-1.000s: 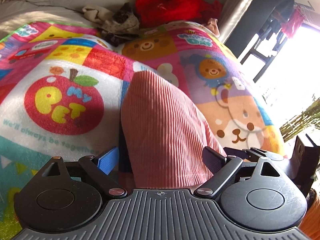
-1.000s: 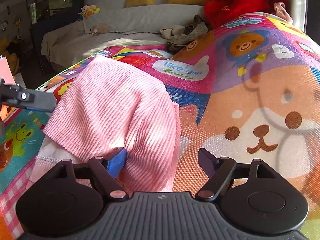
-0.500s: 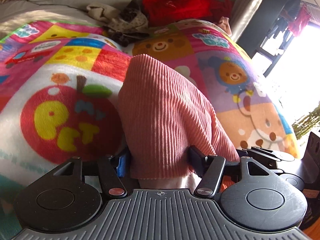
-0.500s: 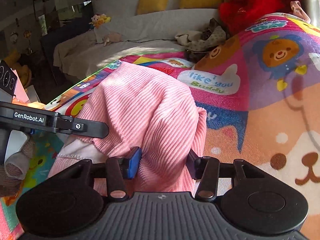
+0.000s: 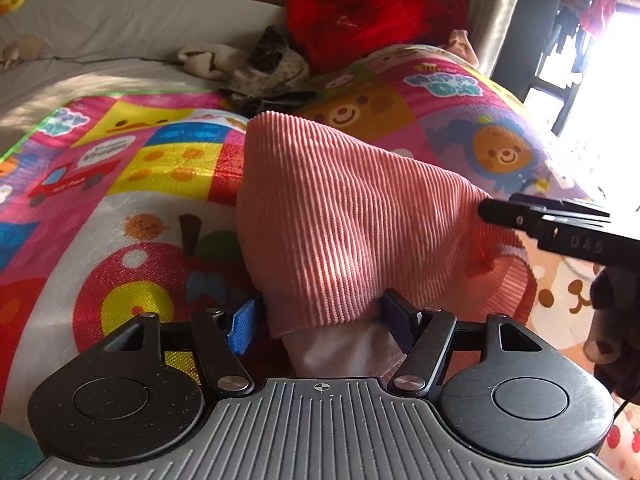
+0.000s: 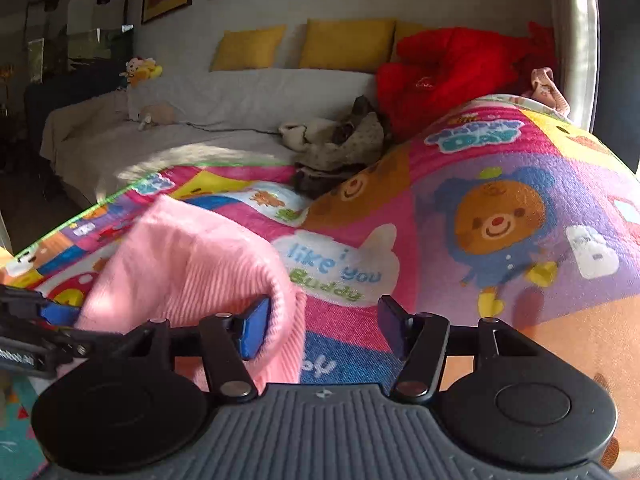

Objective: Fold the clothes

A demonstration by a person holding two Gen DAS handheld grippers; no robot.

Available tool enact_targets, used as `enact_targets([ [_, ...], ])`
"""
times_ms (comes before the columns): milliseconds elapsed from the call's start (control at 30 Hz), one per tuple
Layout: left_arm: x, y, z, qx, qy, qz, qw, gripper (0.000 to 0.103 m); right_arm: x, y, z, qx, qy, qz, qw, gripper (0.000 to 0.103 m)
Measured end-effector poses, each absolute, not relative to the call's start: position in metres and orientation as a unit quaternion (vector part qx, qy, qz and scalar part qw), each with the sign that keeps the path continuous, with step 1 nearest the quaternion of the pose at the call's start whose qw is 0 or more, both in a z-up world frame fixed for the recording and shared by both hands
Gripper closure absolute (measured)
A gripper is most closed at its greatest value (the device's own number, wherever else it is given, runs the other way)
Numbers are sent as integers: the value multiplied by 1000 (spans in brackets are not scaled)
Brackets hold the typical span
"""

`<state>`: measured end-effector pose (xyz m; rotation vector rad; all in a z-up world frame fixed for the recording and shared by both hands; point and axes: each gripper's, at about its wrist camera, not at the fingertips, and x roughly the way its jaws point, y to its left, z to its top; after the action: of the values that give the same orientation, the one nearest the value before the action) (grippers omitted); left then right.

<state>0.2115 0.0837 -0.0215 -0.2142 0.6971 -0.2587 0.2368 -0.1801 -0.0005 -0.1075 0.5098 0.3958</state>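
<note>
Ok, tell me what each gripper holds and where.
Nothing clamped: both are opening. Pink top sits loose, edge between left fingers; right fingers empty, cloth beside them.

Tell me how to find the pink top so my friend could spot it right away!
Look for the big cartoon play mat with bears and an apple, spread in front of the grey sofa. On it sits a humped pink ribbed top. The red garment and the brownish heap of clothes lie further back, by the sofa.
</note>
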Motion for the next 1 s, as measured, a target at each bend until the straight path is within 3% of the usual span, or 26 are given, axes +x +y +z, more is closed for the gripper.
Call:
enact_targets([
  [167, 211, 87, -24, -106, 343, -125, 925, 29, 250, -155, 7, -12, 254, 251, 934, 45],
  [433, 208, 100, -20, -117, 340, -135, 923, 29, 287, -134, -41, 12, 338, 253, 907, 43],
  [733, 230, 103, 38, -141, 237, -195, 941, 25, 217, -158, -21, -73, 267, 279, 920, 43],
  [1000, 300, 70, 0, -153, 322, -189, 915, 25, 213, -157, -49, -80, 317, 305, 895, 41],
])
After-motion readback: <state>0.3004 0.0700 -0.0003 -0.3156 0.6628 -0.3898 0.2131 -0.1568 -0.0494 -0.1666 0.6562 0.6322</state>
